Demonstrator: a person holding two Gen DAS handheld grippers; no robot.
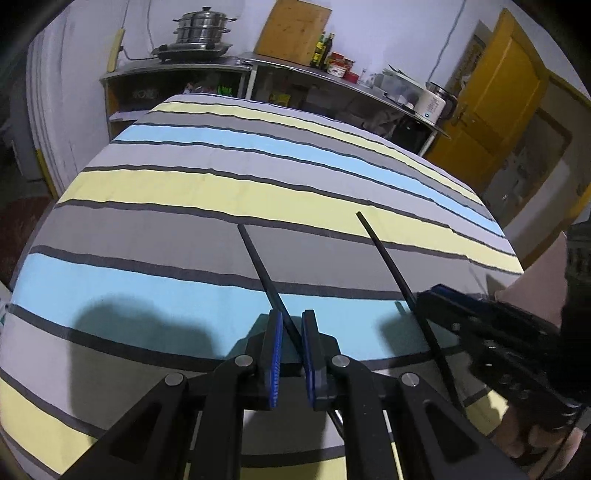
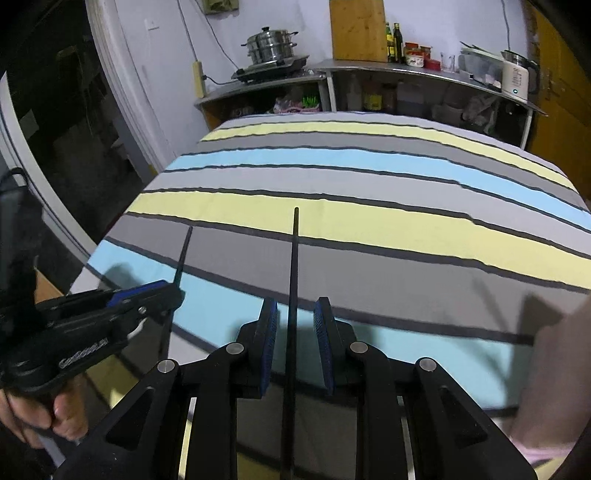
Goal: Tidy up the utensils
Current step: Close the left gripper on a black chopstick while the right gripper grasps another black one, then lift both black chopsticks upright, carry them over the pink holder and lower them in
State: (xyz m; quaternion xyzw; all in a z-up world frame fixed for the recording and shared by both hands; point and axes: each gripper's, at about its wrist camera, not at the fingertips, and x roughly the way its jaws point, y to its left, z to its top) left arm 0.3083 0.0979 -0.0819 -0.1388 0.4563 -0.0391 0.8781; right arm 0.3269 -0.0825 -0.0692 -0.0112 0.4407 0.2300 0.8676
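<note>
Before us spreads the striped tablecloth [image 1: 184,192]. Our left gripper [image 1: 291,325] pinches one black chopstick [image 1: 258,258] between nearly closed pads. In our right gripper [image 2: 295,317] another chopstick [image 2: 294,266] runs between parted pads; we cannot tell if they press it.

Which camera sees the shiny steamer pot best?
The right wrist view: the steamer pot looks sharper there, with its lid knob and side handles plain on the cooktop. The left wrist view shows the same pot, slightly softer and near the picture's top edge.
</note>
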